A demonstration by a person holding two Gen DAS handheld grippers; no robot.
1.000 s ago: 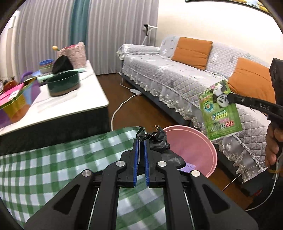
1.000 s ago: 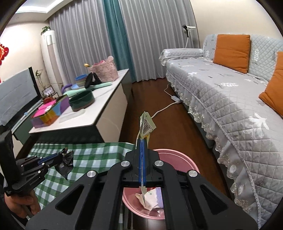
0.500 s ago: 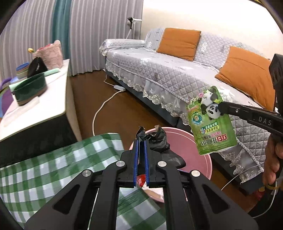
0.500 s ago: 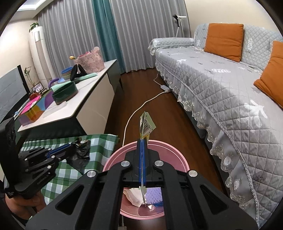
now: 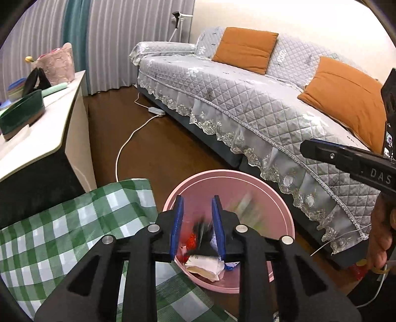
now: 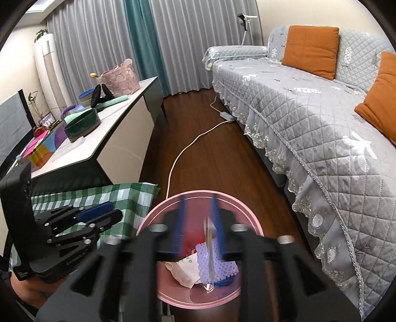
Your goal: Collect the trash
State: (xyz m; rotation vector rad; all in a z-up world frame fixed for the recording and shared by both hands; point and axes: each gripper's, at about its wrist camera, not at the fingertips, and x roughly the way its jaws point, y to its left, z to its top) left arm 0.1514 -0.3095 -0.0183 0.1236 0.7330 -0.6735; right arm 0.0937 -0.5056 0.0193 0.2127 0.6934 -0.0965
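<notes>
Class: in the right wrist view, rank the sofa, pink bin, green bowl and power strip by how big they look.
1. sofa
2. pink bin, though nearness to the camera enlarges it
3. green bowl
4. power strip

Soft, even indoor light fills both views, brightest on the cream wall behind the sofa, with only faint shadows. Fisheye bending curves the curtains and darkens the corners. The right gripper is motion-blurred, as are scraps falling into the pink bin.
</notes>
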